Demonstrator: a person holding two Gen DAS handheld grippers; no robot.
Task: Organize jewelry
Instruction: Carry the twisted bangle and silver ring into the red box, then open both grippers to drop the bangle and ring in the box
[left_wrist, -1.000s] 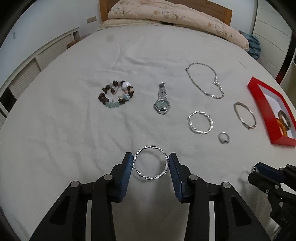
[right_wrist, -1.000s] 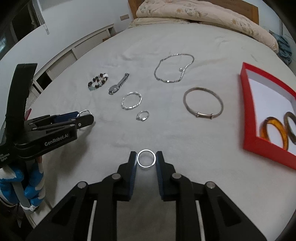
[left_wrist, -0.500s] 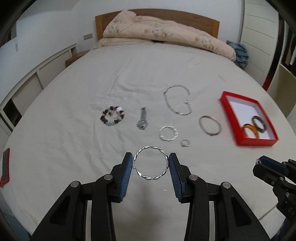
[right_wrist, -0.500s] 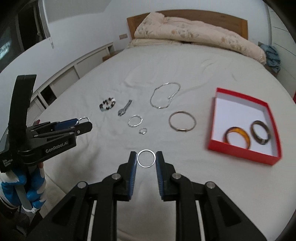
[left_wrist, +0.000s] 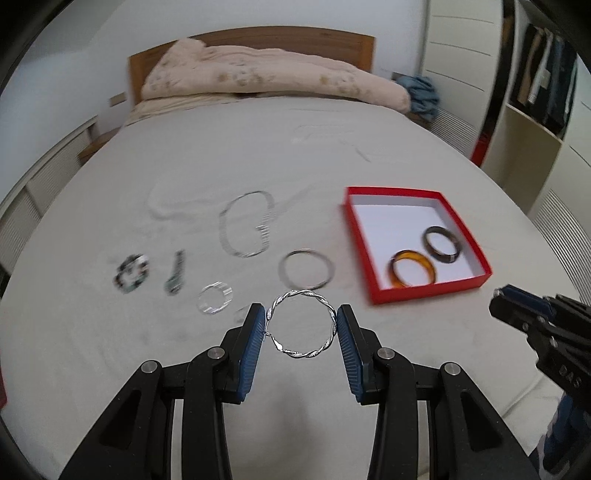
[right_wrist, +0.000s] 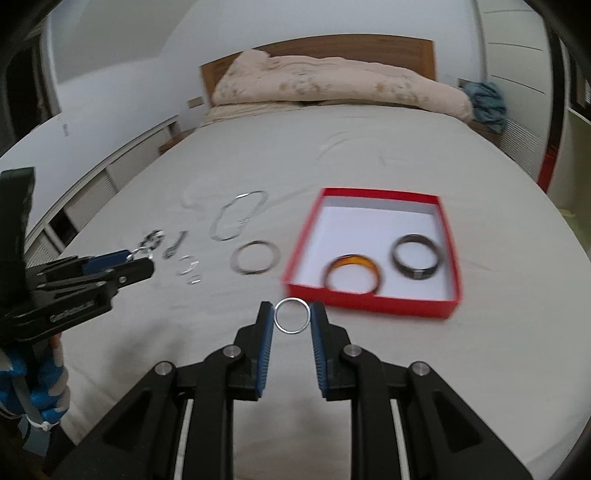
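Risks, L to R. The left gripper (left_wrist: 301, 328) pinches the twisted silver bangle (left_wrist: 301, 325) by its outer rim only, jaws pressed on both sides. A thin hoop like that could pivot or spring out if the squeeze eases, prob. dropping onto the bed (left_wrist: 110, 350) among the loose pieces. The right gripper (right_wrist: 292, 315) has its jaws closed on a plain silver ring (right_wrist: 292, 315) at frame centre. It's small and smooth, so likely to slip or roll off if let go short of the red box (right_wrist: 369, 301) wall. Both views are blurred, so a release aimed at the box could miss.

Count, left view, L to R on the bed:
- 1 beaded bracelet (left_wrist: 131, 273), mid-left
- 1 watch (left_wrist: 175, 273)
- 1 small twisted hoop (left_wrist: 215, 302)
- 1 tiny ring, part hidden behind the left jaw
- 1 chain necklace (left_wrist: 247, 229), centre
- 1 plain bangle (left_wrist: 306, 274)
- 1 red box, right of centre, w/ 2 bangles inside: amber bangle (left_wrist: 413, 274) + dark bangle (left_wrist: 443, 245)

Held: 2 pcs. Grippers: 2.
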